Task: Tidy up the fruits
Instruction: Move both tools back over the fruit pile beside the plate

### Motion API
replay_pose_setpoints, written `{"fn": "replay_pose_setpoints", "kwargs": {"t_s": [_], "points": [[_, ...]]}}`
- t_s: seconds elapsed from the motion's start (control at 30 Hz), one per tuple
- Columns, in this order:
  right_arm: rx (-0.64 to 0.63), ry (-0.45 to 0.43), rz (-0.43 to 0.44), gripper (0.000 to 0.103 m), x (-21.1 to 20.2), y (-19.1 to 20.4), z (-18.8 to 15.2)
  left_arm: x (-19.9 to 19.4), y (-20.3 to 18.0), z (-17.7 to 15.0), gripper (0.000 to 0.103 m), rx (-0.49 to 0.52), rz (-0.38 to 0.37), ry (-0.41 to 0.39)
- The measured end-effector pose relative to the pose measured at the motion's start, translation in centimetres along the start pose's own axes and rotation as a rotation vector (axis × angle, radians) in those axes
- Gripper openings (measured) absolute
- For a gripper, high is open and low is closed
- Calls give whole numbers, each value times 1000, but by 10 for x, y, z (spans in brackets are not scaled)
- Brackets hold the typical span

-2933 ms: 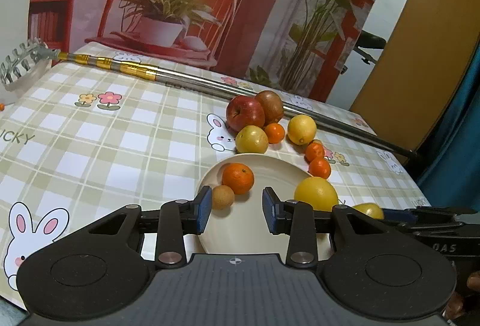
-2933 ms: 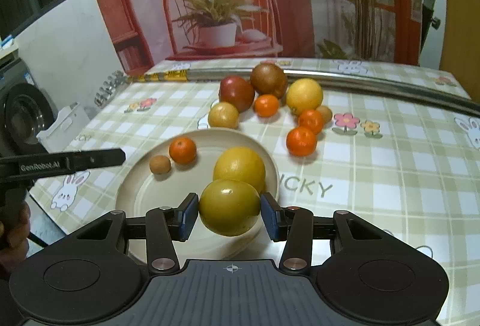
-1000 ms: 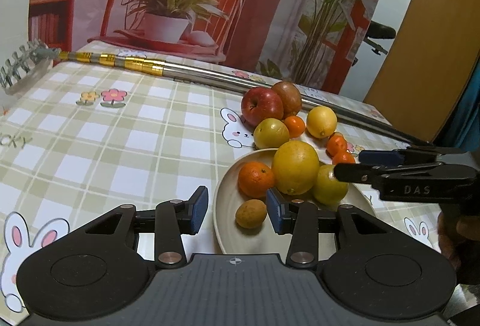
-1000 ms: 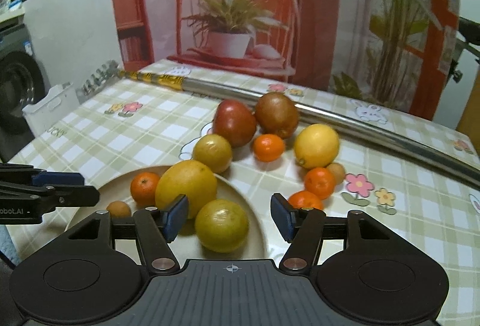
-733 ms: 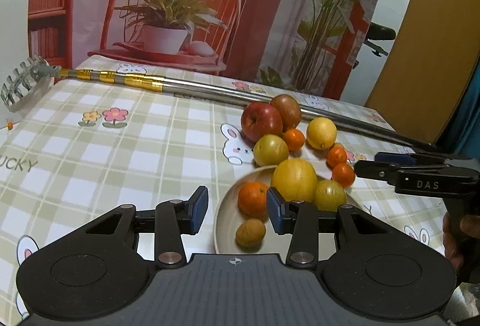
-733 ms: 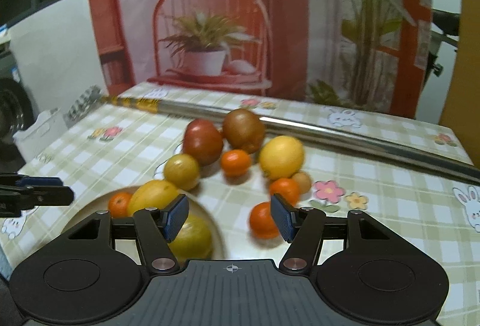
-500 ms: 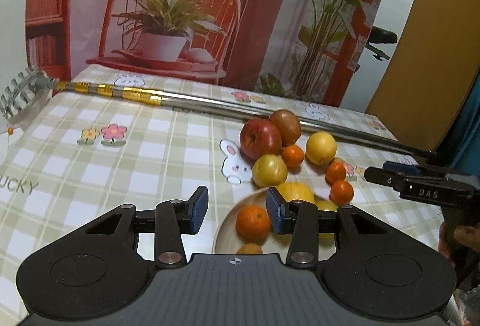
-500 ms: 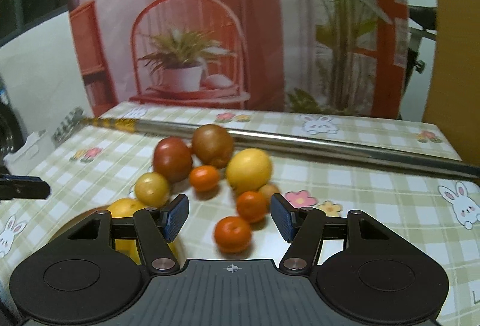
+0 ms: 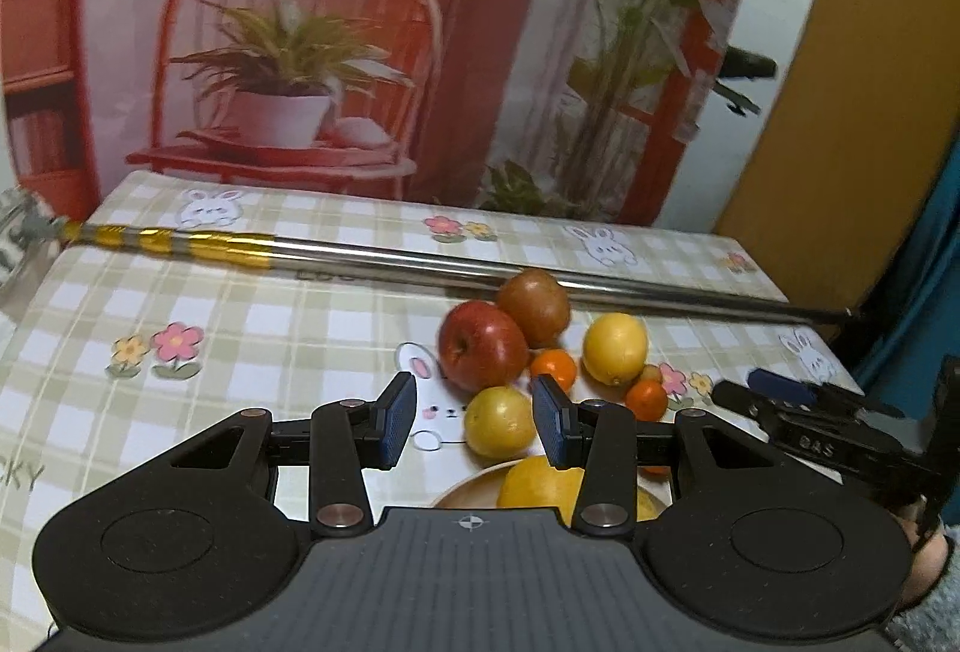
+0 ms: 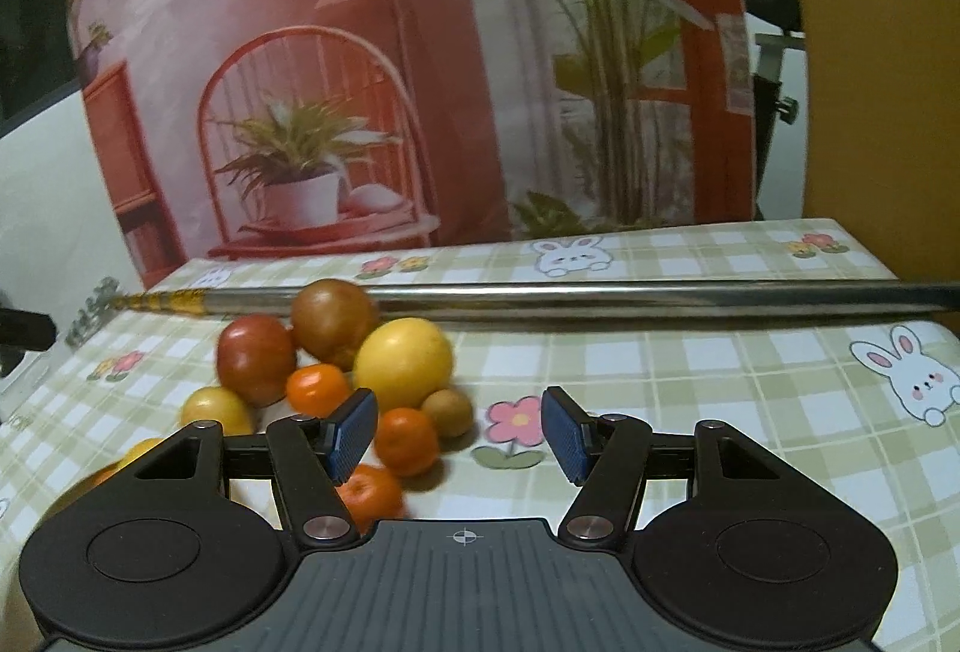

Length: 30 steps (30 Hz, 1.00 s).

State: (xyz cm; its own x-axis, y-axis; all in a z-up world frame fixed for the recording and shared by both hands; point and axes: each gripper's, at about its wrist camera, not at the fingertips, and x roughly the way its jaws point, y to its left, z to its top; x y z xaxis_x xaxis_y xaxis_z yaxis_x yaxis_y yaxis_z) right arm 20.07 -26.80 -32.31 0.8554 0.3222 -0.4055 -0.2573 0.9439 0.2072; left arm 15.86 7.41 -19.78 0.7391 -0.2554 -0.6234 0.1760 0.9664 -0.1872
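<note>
Two grippers agape; right gripper (image 9: pixel 780 406) marked "DAS".

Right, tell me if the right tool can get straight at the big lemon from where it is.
Probably not straight on. The right tool is open, but the lemon sits up and left of its gap, with a small orange and a little brown fruit in front. From above looks freer.

right gripper (image 10: pixel 459 433): released the yellow-green fruit onto the plate (image 9: pixel 465 493), now wide apart and empty, raised
left gripper (image 9: pixel 474 427): raised, plate mostly hidden below
</note>
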Motion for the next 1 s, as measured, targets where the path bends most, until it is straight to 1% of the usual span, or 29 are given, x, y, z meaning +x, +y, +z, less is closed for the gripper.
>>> {"fn": "replay_pose_setpoints", "kwargs": {"t_s": [0.13,0.27,0.4,0.53,0.8,1.0], "points": [[19,-11,-20,57,12,-10,-5,15,-10,5,45,56,4,18],[13,-13,-45,57,19,-14,-11,33,-18,10,45,75,-26,50],[36,-5,-57,57,23,-19,-18,51,-28,13,45,104,-55,71],[46,-11,-55,58,24,-20,-19,66,-33,12,45,107,-88,98],[38,-9,-40,60,24,-18,-21,84,-33,8,45,101,-93,137],[16,-20,-49,62,22,-14,-22,98,-36,9,44,119,-100,159]]}}
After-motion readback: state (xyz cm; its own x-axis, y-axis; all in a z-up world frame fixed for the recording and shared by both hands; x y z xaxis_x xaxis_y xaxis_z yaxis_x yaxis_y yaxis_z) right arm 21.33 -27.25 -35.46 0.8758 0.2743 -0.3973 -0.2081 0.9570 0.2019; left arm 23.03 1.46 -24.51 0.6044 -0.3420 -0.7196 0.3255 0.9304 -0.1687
